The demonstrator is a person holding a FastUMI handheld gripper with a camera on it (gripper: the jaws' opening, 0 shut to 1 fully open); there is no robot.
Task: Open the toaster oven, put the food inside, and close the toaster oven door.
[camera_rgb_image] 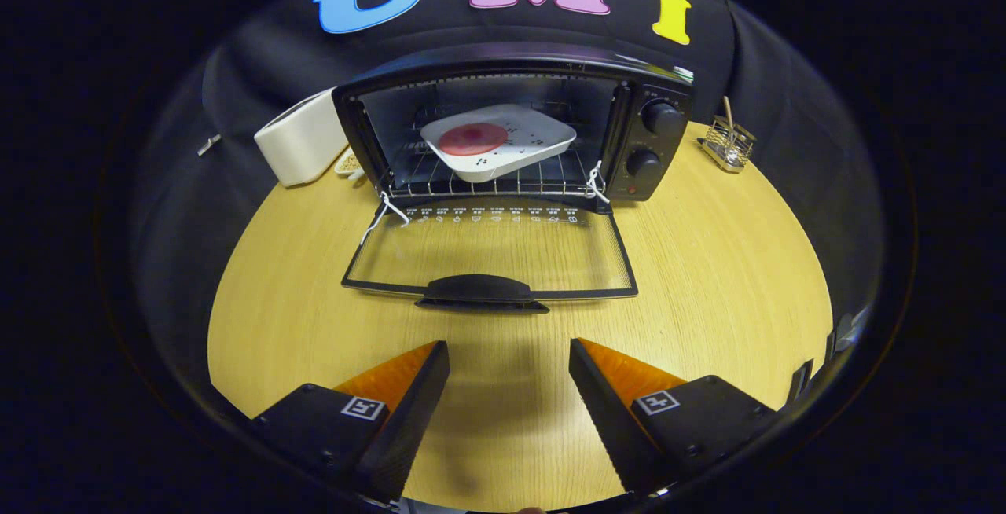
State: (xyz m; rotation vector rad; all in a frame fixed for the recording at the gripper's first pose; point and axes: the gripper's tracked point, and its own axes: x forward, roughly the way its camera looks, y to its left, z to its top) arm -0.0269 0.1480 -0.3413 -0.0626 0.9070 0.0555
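Note:
A black toaster oven (pixel 660 89) stands at the back of the wooden table (pixel 707 278). Its glass door (pixel 491 251) hangs fully down and lies flat toward me, with the black handle (pixel 481 292) at the near edge. On the wire rack (pixel 550 178) inside rests a white square plate (pixel 519 148), tilted, carrying a round red slice of food (pixel 472 138). My gripper (pixel 509 357) is open with nothing between its fingers. It hovers over the table just short of the door handle.
A white toaster-like appliance (pixel 302 141) sits left of the oven, touching or nearly touching its side. A small wire holder (pixel 729 146) stands to the right at the back. Two knobs (pixel 659 117) are on the oven's right panel. White strings (pixel 387 211) hang at the door hinges.

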